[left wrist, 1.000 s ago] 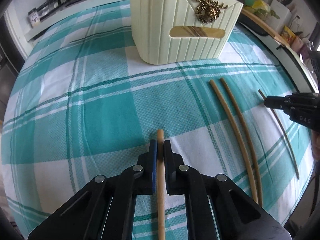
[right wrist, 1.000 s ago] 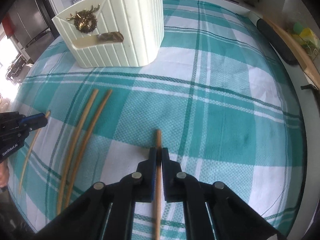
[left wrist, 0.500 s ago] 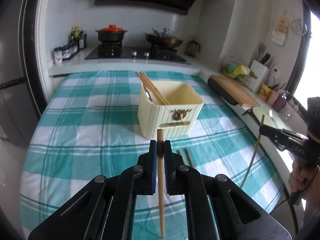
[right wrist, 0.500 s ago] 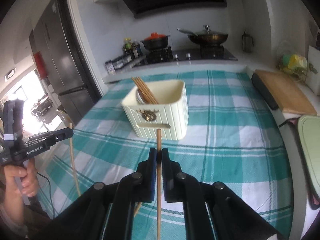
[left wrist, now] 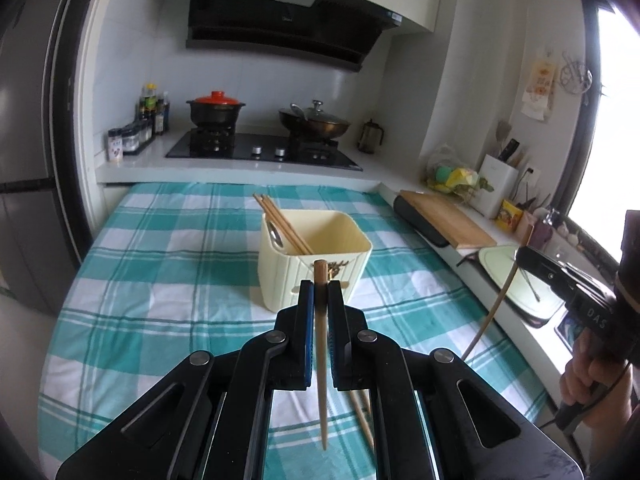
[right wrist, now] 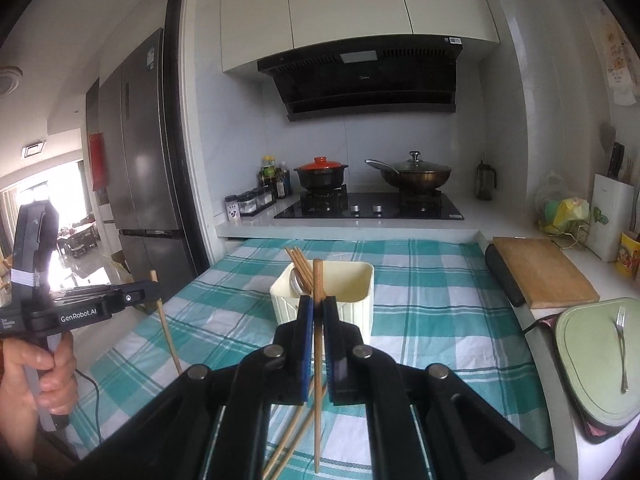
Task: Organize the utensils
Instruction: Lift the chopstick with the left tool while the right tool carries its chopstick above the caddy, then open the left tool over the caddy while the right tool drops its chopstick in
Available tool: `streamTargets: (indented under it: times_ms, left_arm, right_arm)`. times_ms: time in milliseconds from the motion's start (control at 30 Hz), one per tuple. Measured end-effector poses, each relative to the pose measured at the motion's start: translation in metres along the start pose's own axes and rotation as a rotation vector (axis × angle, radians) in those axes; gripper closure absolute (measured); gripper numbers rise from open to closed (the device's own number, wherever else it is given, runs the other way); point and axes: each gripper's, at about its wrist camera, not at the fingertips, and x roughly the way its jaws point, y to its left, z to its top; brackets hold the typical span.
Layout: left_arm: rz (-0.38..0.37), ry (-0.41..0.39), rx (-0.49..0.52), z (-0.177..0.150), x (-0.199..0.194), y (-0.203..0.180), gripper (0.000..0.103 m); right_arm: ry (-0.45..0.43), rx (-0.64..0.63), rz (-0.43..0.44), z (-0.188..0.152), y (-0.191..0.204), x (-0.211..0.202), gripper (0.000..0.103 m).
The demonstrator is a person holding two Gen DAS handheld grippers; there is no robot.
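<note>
Gripping one chopstick apiece, left gripper and right gripper clamped shut on the shafts, sticks hanging below the jaws; two loose chopsticks lie on the checked cloth beneath; cream holder stands ahead, chopsticks already leaning inside; judgement: tip each stick over the rim, one hand at a time, release only once inside.

The holder hides the lower ends of its chopsticks and spoon.
</note>
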Motion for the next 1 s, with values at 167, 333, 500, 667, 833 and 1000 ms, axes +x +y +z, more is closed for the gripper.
streamTargets:
  times_ms: [167,333,500,667,833,1000]
  left_arm:
    - [-0.001,0.002,0.006,0.0,0.003,0.0,0.099]
    - [-0.005,0.019,-0.006,0.009,0.015,0.003,0.099]
    - [-0.033,-0.039,-0.011,0.05,0.011,0.002,0.099]
    - [-0.018,-0.163,0.006,0.107,0.01,0.0,0.099]
    - [0.023,-0.233,0.032,0.145,0.04,-0.001,0.099]
    - [0.079,-0.241,0.053,0.158,0.093,0.002,0.099]
  right_arm:
    - [0.008,0.001,-0.007,-0.003,-0.003,0.002,0.098]
    - [0.027,0.017,-0.006,-0.001,-0.012,0.015,0.098]
    - [0.016,0.009,-0.002,0.023,-0.017,0.03,0.098]
    - [-0.056,-0.037,0.011,0.073,-0.015,0.052,0.098]
    - [-0.091,-0.057,0.056,0.11,-0.013,0.096,0.098]
    - [-0.133,-0.1,0.052,0.125,-0.013,0.145,0.098]
